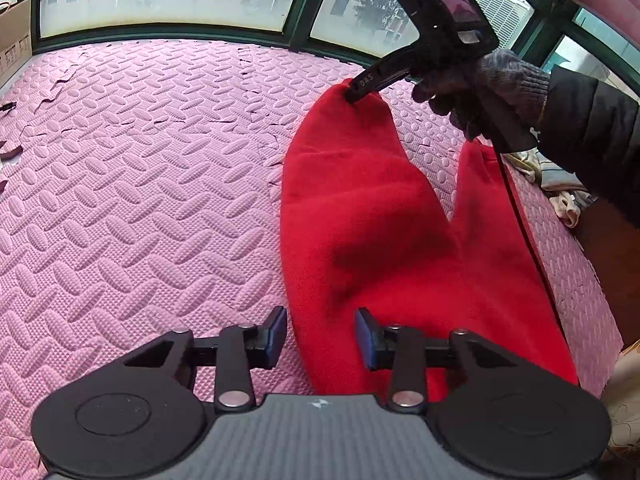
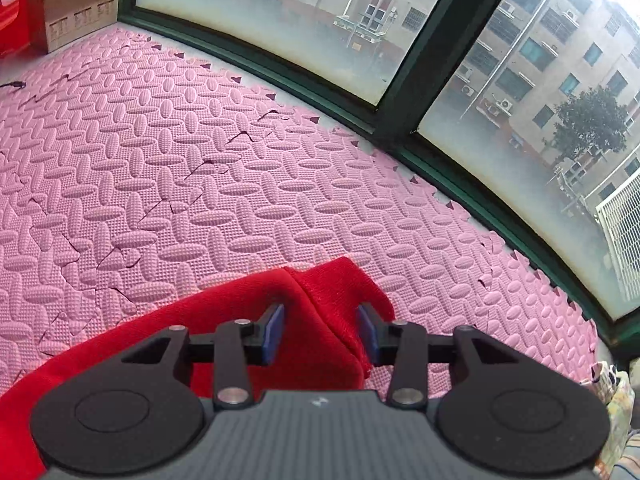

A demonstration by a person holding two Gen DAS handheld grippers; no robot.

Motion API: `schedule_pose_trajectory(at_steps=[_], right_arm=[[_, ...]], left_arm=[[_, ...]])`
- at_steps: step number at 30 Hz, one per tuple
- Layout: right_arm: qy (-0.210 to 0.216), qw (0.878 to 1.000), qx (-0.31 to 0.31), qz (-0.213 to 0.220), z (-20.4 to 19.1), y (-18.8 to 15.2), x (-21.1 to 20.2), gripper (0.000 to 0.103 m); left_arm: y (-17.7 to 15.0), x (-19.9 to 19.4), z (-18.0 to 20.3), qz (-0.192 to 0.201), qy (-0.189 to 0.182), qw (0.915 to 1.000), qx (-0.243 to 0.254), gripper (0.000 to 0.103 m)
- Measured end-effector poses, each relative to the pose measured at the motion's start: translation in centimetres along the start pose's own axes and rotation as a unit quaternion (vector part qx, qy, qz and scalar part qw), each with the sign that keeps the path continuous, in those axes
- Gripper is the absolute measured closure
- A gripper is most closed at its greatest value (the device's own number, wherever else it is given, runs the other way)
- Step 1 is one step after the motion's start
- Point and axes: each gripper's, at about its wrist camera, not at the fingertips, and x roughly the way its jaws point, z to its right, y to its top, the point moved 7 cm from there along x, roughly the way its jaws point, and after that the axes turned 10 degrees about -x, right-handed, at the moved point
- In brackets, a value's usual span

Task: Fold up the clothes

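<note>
A red garment (image 1: 360, 216) with two legs lies on the pink foam mat (image 1: 140, 168). My left gripper (image 1: 321, 334) is open, its fingers either side of the garment's near end. My right gripper (image 1: 356, 92), held by a gloved hand, is at the far tip of the longer leg. In the right wrist view my right gripper (image 2: 322, 330) is open, and the red cuff (image 2: 320, 292) lies between its blue pads (image 2: 274, 330). Whether the pads touch the cloth I cannot tell.
Dark green window frames (image 2: 400, 92) bound the mat at the back. A cardboard box (image 2: 76, 4) stands at the far left corner. A pile of other clothes (image 1: 560, 188) lies beyond the mat's right edge. Mat seams gape in places (image 2: 208, 168).
</note>
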Motion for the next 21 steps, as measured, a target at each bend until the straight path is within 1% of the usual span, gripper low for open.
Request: schedule_pose_trajectory(at_steps=[2,3,5,6,8,11,14,15,16,20,21], right_arm=[[-0.004,1.0,-0.016,-0.006,-0.4,0.2,0.6,0.065],[-0.005,1.0,-0.021,-0.009,-0.6,0.2,0.8,0.067],[-0.005,1.0,-0.026,-0.009,-1.0,0.4,1.2,0.078],[-0.006,1.0,-0.029,-0.008,-1.3,0.5,1.4,0.091],[-0.017,0.999,-0.041,0.006,-1.9,1.1,1.2,0.095],[-0.024,0.998,-0.043,0.043,-2.4,2.6,0.4,0.096],[-0.009,0.994,-0.017,0.109,-2.9,5.2,-1.2,0.096],[-0.003,0.992,-0.012,0.125,-3.2,6.0,-1.6,0.095],[0.006,0.992,-0.016,0.124,-3.7,6.6,-1.7,0.091],[0.009,0.991,-0.042,0.124,-4.9,7.9,-2.4,0.09],[0.014,0.992,-0.045,0.12,-4.9,7.6,-3.0,0.088]], left_arm=[[0.1,-0.1,-0.1,0.004,-0.006,1.0,-0.001,0.078],[0.2,-0.1,-0.1,0.005,-0.01,0.9999,-0.001,0.084],[0.3,-0.1,-0.2,0.009,-0.016,0.9998,-0.001,0.09],[0.4,-0.2,-0.2,0.011,-0.019,0.9997,-0.002,0.092],[0.5,-0.7,-0.2,0.019,-0.024,0.9995,-0.001,0.094],[0.8,-2.1,-0.3,0.036,-0.032,0.9988,-0.01,0.095],[0.9,-3.6,0.0,0.049,-0.039,0.998,-0.007,0.094],[0.9,-4.0,0.1,0.052,-0.04,0.9978,-0.007,0.094],[0.9,-3.9,-0.1,0.05,-0.036,0.9981,-0.007,0.094],[1.0,-3.7,-1.2,0.044,-0.013,0.9989,-0.011,0.092],[1.1,-3.8,-1.3,0.047,-0.01,0.9988,-0.012,0.09]])
